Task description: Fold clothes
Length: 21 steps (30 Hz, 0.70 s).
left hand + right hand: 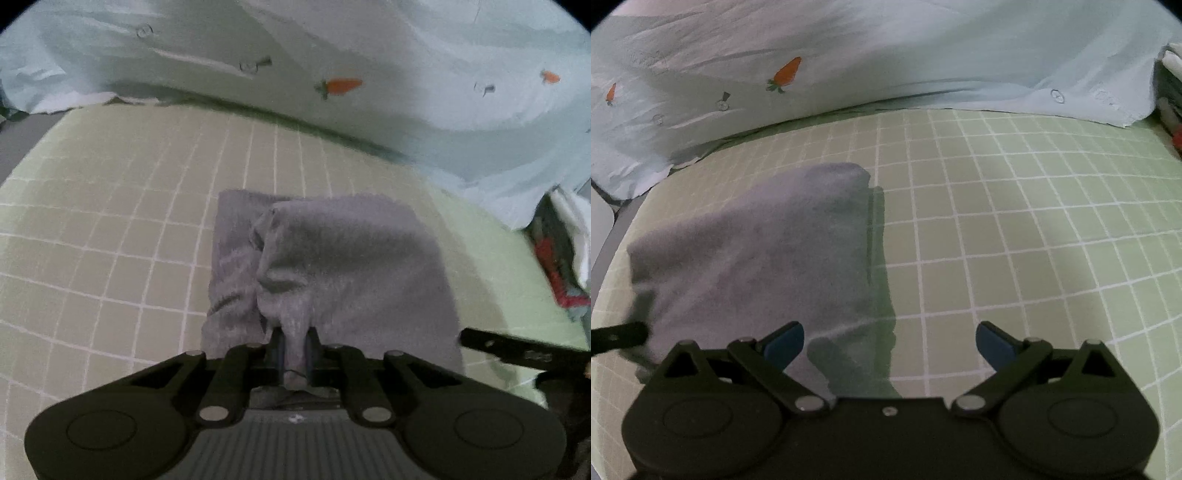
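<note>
A grey garment (332, 266) lies folded on a green checked sheet (110, 221). My left gripper (295, 339) is shut on the near edge of the grey garment, with a bunch of cloth between the fingers. In the right wrist view the same garment (757, 258) spreads to the left. My right gripper (890, 343) is open and empty, just above the garment's near right corner. A finger of the right gripper (517, 350) shows at the right of the left wrist view. A finger of the left gripper (617, 338) shows at the left edge of the right wrist view.
A pale blue quilt with carrot prints (369, 66) lies bunched along the far side of the sheet, also in the right wrist view (849, 55). A stack of items with a red edge (557, 251) sits at the right.
</note>
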### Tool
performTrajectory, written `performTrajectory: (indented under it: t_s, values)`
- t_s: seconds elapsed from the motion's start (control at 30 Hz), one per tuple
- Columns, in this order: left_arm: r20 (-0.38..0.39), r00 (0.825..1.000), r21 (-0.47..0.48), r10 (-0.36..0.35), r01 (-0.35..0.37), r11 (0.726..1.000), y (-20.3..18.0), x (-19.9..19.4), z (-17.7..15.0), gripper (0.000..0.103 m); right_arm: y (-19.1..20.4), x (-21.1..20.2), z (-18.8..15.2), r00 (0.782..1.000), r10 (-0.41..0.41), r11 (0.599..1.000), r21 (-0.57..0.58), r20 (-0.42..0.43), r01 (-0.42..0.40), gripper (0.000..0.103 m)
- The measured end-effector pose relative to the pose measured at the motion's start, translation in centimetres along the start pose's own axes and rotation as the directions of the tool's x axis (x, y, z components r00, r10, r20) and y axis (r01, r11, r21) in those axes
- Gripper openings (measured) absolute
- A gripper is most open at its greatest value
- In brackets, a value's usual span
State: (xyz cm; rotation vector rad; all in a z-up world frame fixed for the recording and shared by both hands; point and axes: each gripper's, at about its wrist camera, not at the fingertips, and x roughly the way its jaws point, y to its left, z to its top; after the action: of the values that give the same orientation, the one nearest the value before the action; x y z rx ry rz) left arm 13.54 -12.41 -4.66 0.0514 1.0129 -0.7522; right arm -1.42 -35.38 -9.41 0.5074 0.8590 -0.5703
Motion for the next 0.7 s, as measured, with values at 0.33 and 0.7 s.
performTrajectory:
  t_s: [0.33,0.7]
  values:
    - [-0.111,0.994,-0.167,0.012,-0.031,0.985,2.9,0.5,-1.9,0.034,0.5,0.5,-0.6,0.999,0.004,1.000,-0.019,-0.035,-0.005,0.101]
    - [0.050,0.997,-0.202,-0.057,0.066,0.977,4.9,2.8,5.0,0.059,0.4,0.9,-0.4,0.999,-0.015,1.000,-0.019,-0.045,0.014,0.101]
